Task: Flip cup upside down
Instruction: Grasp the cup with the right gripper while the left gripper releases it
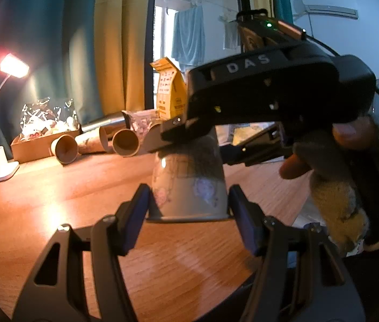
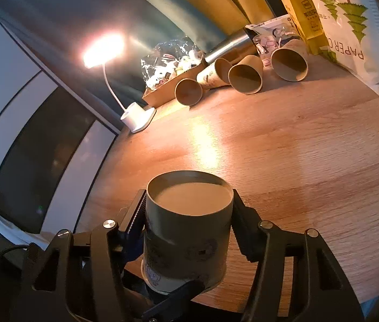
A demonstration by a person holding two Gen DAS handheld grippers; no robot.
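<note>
Cup (image 2: 186, 230) upside down, axis vertical, base up, clamped between right gripper (image 2: 189, 214) fingers (image 2: 243, 230); left gripper (image 1: 188, 214) agape.

My right hand-held gripper (image 2: 189, 214) is clamped across the narrow end of the cup (image 2: 186, 230), a pad pressed on each side. My left hand-held gripper (image 1: 188, 209) sits low with its pads (image 1: 135, 214) spread either side of the wide rim. My gloved right hand (image 1: 331, 166) grips the handle.
</note>
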